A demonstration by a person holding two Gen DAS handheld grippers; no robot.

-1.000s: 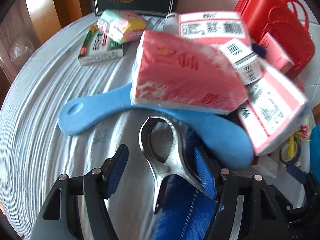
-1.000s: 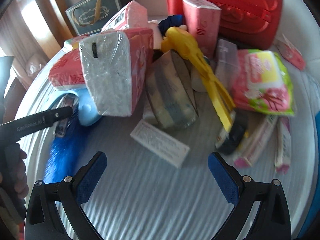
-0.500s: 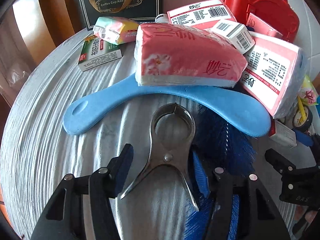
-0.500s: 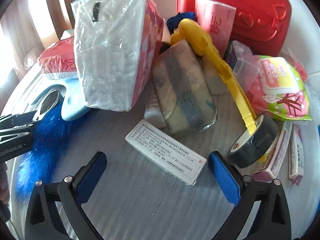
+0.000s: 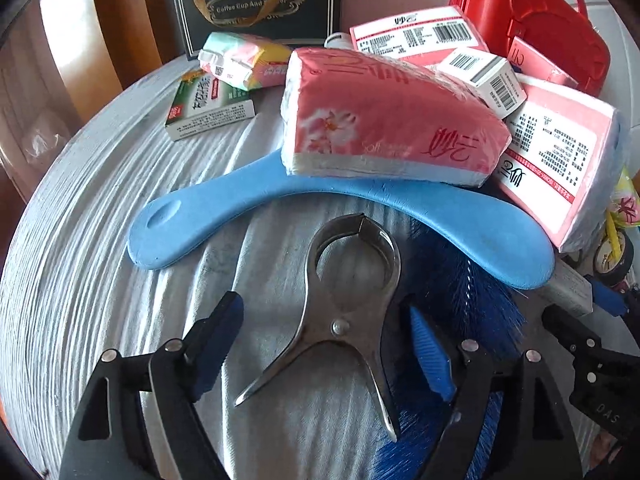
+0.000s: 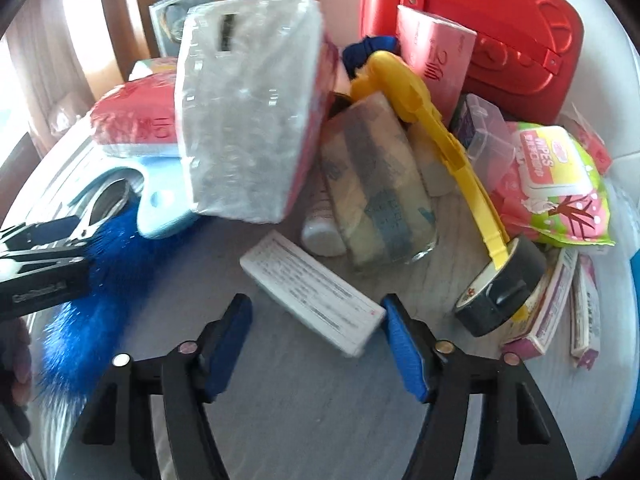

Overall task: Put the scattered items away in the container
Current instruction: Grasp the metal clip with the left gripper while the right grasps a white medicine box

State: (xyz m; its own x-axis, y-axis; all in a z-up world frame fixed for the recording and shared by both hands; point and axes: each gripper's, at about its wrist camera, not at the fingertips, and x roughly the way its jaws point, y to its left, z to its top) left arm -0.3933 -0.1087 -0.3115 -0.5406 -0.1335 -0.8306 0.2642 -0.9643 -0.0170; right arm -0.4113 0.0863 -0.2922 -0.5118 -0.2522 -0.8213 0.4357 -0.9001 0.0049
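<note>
Metal clamp (image 5: 352, 312) lies flat on the grey cloth, just in front of the blue hanger (image 5: 400, 208); left gripper (image 5: 324, 344) straddles it, jaws just widened, pads clear of the steel. Right of the hanger, right gripper (image 6: 316, 336) has just been narrowing around a white box (image 6: 316, 292), one pad at its corner. Risk: the corner contact may pivot the box away; red container (image 6: 500, 28) sits behind the pile.
</note>
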